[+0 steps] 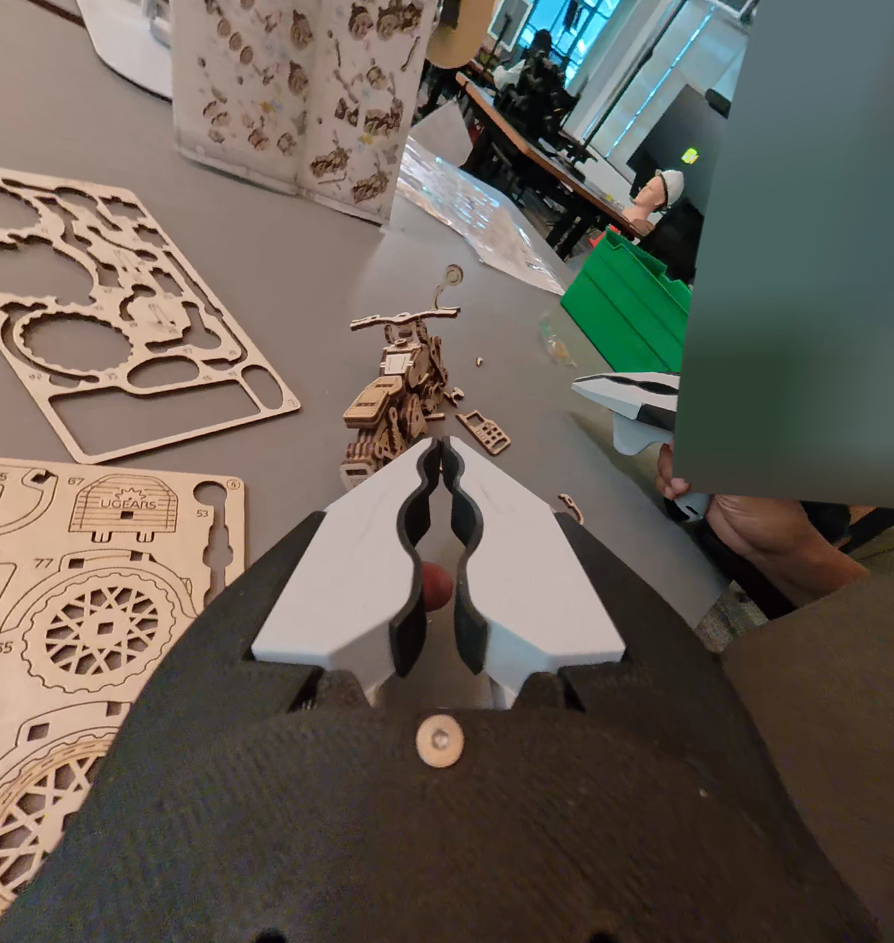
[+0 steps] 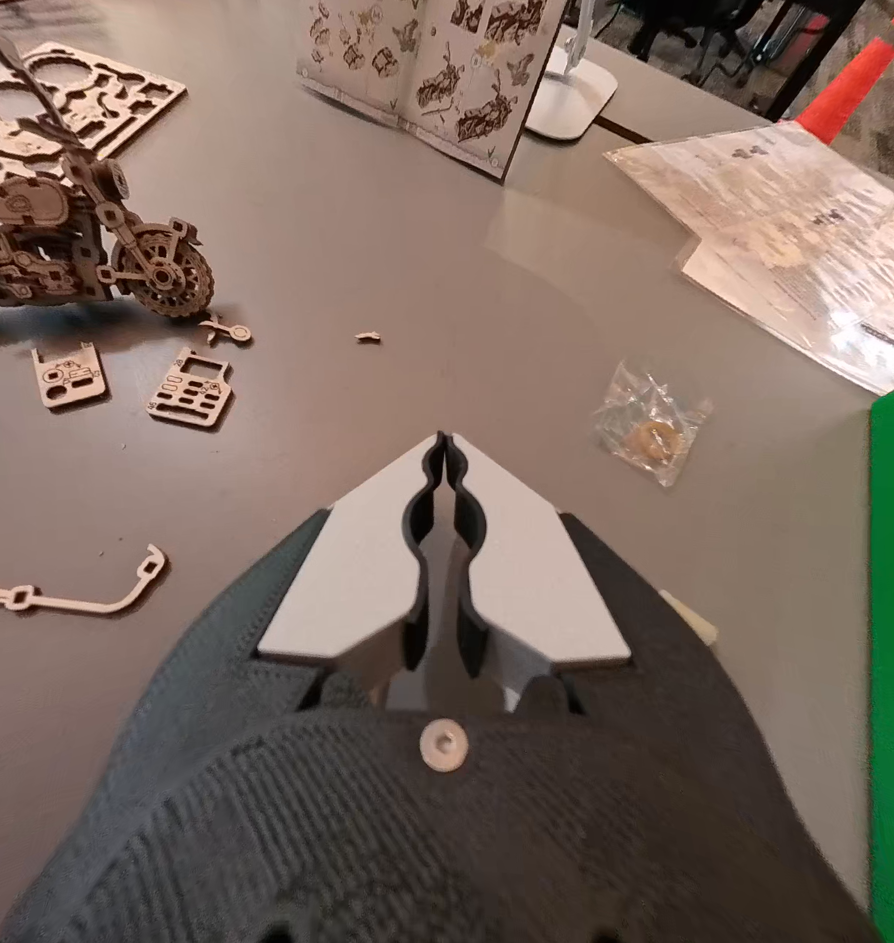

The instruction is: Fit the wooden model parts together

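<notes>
Bench (image 2: 383, 229): grey, smooth, matt with a faint sheen.
Motorcycle model (image 2: 77, 245): pale laser-cut plywood, darkened cut edges, matt.
Part sheets (image 1: 103, 316): same thin plywood, engraved lines.
Left tool (image 1: 442, 449) and right tool (image 2: 442, 439): smooth matt grey plastic fingers, black wavy pads, ribbed black printed body, bright metal screw.
Small bag (image 2: 649, 428): crinkled clear plastic, glossy.
Instruction booklet (image 2: 424, 76): printed paper.
Bin (image 1: 623, 311): glossy green plastic.

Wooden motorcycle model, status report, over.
Left tool shut, empty. Right tool shut, empty. Motorcycle model upright on table, untouched; loose parts beside it. Nothing blocking.
</notes>
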### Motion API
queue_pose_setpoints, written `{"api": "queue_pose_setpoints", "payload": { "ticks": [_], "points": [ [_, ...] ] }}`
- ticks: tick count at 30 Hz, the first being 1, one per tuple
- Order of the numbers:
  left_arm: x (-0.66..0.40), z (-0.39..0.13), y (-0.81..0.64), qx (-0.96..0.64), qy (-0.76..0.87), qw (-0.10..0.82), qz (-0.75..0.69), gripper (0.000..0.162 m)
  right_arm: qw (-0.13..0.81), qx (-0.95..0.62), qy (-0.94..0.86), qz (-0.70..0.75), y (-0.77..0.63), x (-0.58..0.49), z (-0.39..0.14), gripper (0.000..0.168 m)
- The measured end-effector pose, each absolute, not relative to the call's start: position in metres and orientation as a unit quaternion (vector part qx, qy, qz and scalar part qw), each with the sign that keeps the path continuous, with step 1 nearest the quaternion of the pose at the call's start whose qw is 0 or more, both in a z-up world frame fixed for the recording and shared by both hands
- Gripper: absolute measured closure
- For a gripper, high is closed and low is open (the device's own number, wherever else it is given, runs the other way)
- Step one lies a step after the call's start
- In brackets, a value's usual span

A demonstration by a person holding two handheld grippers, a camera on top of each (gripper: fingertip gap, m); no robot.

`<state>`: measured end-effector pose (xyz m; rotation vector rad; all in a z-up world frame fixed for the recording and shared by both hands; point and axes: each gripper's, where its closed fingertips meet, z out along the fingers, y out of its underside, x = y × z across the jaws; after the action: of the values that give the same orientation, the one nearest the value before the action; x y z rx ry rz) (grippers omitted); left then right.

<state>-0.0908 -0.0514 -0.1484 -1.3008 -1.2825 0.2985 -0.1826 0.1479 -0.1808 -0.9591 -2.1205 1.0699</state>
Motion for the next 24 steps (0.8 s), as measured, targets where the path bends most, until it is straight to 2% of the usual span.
{"api": "queue_pose_setpoints", "payload": {
  "ticks": [20,24],
  "points": [
    [-0.094,-0.154,-0.055,-0.551,-0.574,0.594,0.114,0.162,0.202,-0.378,-0.803,0.413,0.143,-0.182,-0.192,0.168],
    [-0.090,-0.126,-0.053,-0.538,-0.551,0.630,0.099,0.162,0.171,-0.361,-0.797,0.454,0.135,-0.177,-0.183,0.157]
  ]
}}
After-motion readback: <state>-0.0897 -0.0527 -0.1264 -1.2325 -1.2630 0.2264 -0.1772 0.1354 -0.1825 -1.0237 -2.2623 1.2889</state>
